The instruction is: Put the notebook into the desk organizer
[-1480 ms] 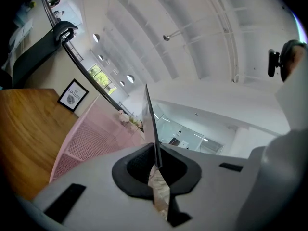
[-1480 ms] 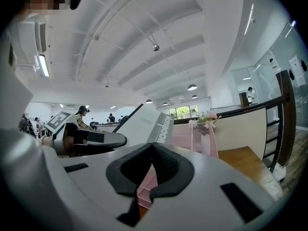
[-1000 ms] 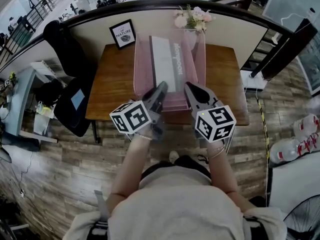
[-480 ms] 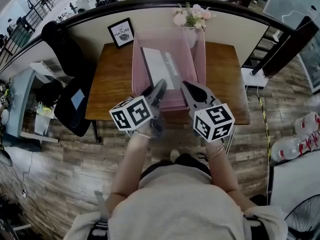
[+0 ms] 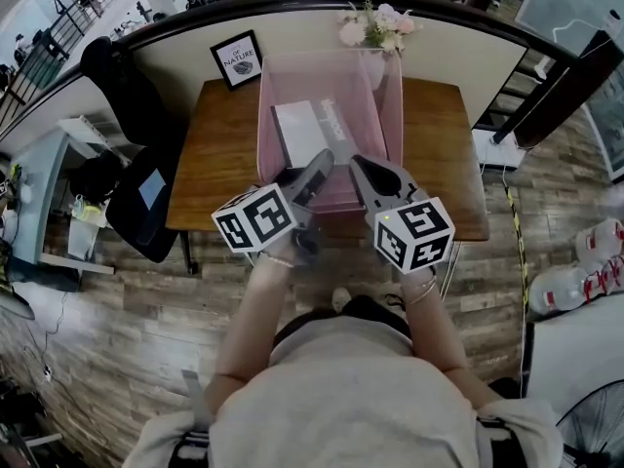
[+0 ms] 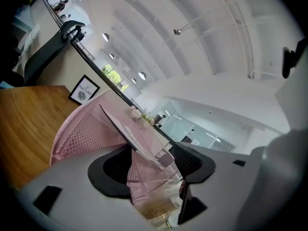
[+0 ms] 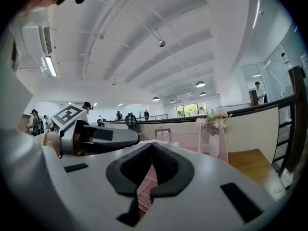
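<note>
Pink wire mesh makes up the desk organizer [image 5: 385, 105], which stands on the wooden surface [image 5: 219, 154] in the upper middle of the head view. The notebook [image 5: 300, 130] is already inside it, leaning at a slant. The left gripper [image 5: 318, 161] is in the middle of the frame, right at the organizer's near edge. Its fingers are opening wide and pinch nothing; only pink mesh shows in the gap. The right gripper [image 5: 359, 167] is just beside it, with its fingers pressed together and nothing held. I think this is the letting-go step, so the job looks almost done. Next, both grippers should pull back gently and not bump the organizer, or the leaning notebook may tip
</note>
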{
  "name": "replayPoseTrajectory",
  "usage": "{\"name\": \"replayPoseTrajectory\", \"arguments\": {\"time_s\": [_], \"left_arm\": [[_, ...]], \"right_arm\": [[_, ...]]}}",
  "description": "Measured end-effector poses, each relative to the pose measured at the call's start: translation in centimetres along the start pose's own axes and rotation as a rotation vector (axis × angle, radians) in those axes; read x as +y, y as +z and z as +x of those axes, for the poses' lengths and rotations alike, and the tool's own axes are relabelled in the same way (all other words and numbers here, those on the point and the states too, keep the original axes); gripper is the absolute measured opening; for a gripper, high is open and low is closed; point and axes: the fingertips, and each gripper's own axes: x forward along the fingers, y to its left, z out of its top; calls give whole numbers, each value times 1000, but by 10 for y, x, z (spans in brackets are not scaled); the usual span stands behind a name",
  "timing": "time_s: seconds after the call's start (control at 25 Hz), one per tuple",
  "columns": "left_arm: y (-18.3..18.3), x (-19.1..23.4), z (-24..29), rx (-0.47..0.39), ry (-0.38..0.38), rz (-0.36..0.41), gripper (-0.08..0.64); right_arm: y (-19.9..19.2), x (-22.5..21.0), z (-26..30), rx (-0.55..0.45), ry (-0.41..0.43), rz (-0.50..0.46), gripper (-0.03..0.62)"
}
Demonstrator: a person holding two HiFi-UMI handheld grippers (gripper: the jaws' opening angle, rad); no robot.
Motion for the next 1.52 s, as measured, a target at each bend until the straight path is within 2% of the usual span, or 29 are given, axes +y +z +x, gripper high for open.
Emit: {"name": "replayPoseTrajectory", "arguments": {"time_s": [0.16,0.32,0.56,0.96,1.2,1.52], "left_arm": [[1,-3,0,-9,-17,-41,305],[0,-3,-2,-14,-31,-59,314],[0,-2,-4,-17,-37,-74,324],[-5,-2,-5,-11,-43,-90,324],[-10,-5,-13,-18,-57,-155,326],[-23,-3,-21,3,-63,-174,324]], "right_arm": [[-6,5,3,31,29,-4,12],[-14,20,6,58,87,-10,11],[-22,35,14,97,129,-27,11],[-33,39,24,132,139,-35,11],[-35,36,23,134,129,-31,11],[-41,34,23,142,116,-19,11]]}}
